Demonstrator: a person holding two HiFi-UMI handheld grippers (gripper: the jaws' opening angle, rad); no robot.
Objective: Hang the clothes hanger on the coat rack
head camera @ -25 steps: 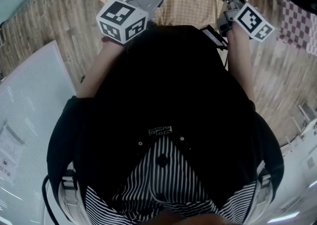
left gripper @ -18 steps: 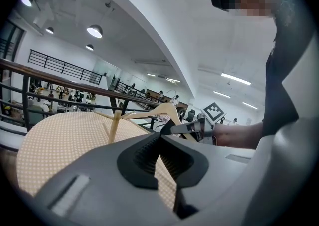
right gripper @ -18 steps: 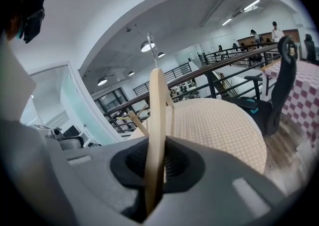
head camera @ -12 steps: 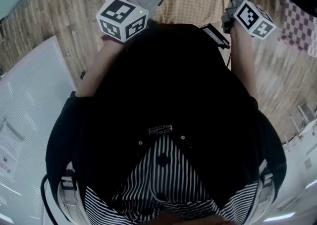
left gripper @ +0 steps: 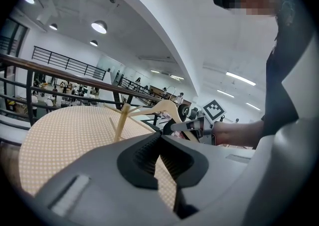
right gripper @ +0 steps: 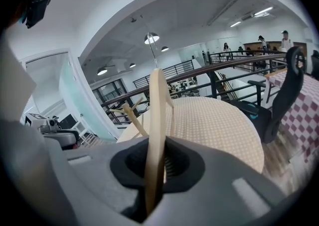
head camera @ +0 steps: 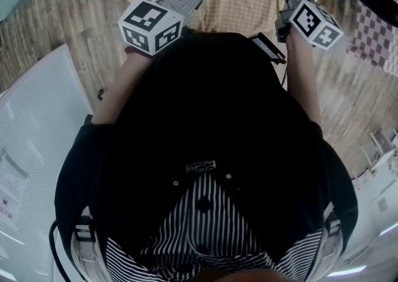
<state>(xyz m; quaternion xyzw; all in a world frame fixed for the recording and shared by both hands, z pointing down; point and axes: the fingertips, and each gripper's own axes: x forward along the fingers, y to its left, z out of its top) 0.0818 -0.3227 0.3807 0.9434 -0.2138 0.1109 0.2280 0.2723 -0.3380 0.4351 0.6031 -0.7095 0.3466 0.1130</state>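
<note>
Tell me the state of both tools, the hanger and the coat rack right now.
Left tool, shut, empty.
Right tool, shut on the hanger.
Hanger, held edge-on, not yet hung.
Coat rack, upright on the table, no hanger on it.

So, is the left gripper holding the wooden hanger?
No, the left gripper has nothing between its jaws, while the hanger is clamped in the right gripper.
</note>
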